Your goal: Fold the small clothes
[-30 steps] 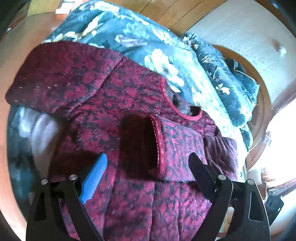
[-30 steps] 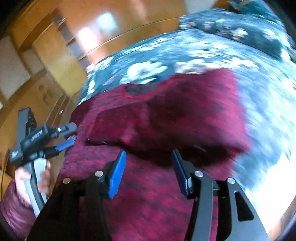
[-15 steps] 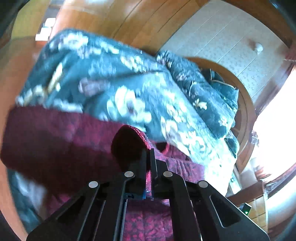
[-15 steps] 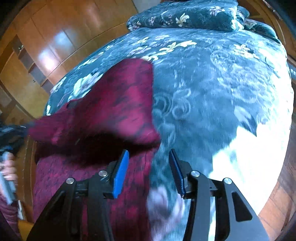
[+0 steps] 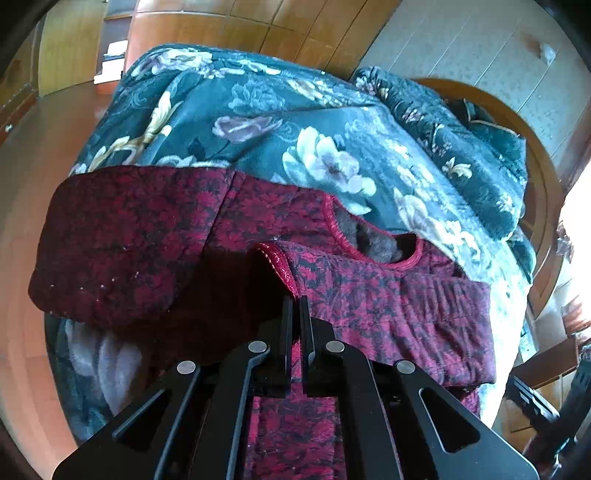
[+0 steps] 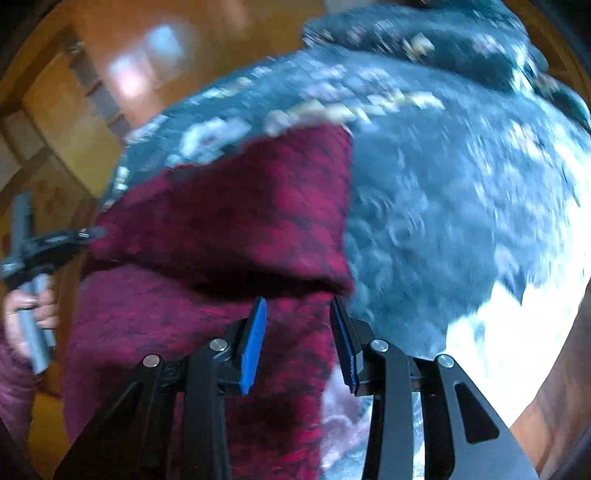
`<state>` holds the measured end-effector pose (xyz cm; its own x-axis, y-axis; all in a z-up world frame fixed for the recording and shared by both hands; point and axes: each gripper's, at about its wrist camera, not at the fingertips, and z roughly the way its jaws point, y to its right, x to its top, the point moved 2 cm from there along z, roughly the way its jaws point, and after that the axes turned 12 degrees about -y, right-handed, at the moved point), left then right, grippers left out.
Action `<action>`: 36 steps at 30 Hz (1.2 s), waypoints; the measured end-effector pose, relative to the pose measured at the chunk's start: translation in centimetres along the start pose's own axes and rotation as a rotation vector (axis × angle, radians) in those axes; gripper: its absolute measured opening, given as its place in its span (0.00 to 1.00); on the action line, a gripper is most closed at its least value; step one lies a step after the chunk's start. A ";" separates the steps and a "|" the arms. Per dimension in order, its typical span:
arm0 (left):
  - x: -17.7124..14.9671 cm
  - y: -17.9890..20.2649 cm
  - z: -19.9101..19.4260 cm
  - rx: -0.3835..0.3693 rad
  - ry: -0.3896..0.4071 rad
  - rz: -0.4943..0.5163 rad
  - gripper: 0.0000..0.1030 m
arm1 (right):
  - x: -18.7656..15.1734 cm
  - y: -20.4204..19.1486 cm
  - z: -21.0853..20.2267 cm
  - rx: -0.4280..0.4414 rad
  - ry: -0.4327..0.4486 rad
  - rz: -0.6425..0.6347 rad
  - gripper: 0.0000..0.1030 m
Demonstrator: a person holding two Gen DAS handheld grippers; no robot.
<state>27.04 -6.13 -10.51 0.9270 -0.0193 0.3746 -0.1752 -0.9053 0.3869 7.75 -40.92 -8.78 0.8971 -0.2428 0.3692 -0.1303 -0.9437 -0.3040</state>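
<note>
A dark red patterned padded jacket (image 5: 388, 302) lies on the bed, grey lining showing at its neck opening (image 5: 376, 245). My left gripper (image 5: 295, 300) is shut on the sleeve cuff (image 5: 279, 264) with shiny red trim, and holds it over the jacket's body. The other sleeve (image 5: 129, 240) spreads to the left. In the right wrist view the jacket (image 6: 229, 221) is blurred. My right gripper (image 6: 297, 308) hovers at the folded sleeve's near right corner, its jaws closing but still apart, with red cloth behind them. The left gripper (image 6: 55, 243) grips the cloth at the far left.
A blue-green floral quilt (image 5: 258, 110) covers the bed under the jacket. A folded floral pillow (image 5: 461, 129) and a round wooden headboard (image 5: 543, 192) lie beyond. Wooden cupboards (image 5: 229, 22) stand behind. A hand (image 6: 26, 314) in a red sleeve holds the left gripper.
My left gripper has shut on the sleeve cuff and lifted it a little. My right gripper has moved to the jacket's right edge and its jaws have narrowed.
</note>
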 end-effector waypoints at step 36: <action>-10.5 -30.2 -5.2 -0.324 0.141 -0.955 0.56 | 4.4 -3.4 10.3 -0.277 0.108 -0.024 0.35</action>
<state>20.89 23.65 -21.75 0.6830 0.7201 -0.1226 0.5165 -0.3574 0.7781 16.46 -36.52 -15.15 0.8533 -0.2278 0.4691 -0.2329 -0.9713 -0.0481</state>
